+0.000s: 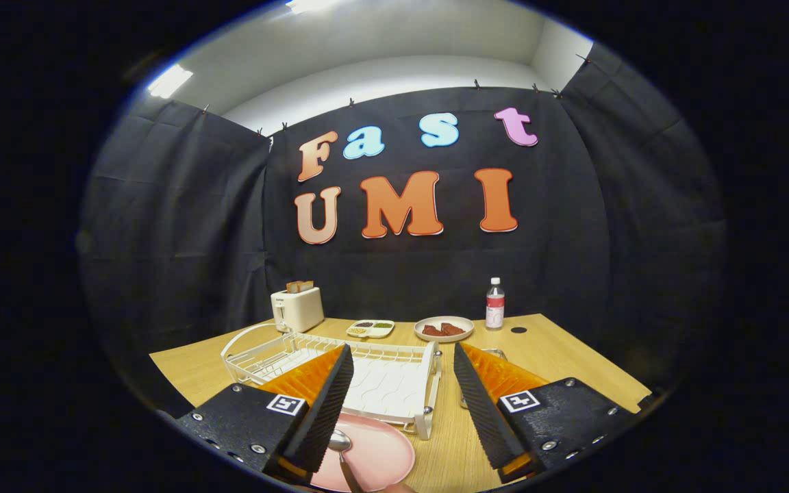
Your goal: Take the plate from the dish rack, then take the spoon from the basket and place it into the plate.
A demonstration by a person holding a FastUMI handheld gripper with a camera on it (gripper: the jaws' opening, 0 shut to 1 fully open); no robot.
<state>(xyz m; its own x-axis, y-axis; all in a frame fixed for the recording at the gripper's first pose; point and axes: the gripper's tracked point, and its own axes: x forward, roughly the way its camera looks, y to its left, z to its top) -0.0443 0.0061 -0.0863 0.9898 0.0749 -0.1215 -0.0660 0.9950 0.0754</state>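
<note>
Hand-held gripper [401,397]: fingers spread wide, nothing between them, raised above the bench [559,356] and angled toward the back wall.

Gripper view, lower centre of frame: pink plate [384,455] lies flat on the bench, just below the left finger and partly hidden by it. Spoon [341,445] rests on the plate, bowl showing at the inner edge of the left finger, handle running down toward the bottom of the frame. Spoon touches the plate; neither finger touches the spoon. Judgement: plate out of the rack, spoon in the plate, so the task reads as essentially done; the spread fingers fit a release with the gripper lifted clear.

Centre of frame, between and beyond the fingers: white wire dish rack [340,366] on the bench, its nearer end just beside the plate. A wire object behind the right finger may be the basket; too hidden to tell.

Middle of frame, far edge of the bench: toaster [296,309] at left with bread in its slots, a divided condiment tray [370,329], a white dish of food [444,329], a bottle [495,304] upright at right. All well apart from the plate, so no hindrance.
</note>
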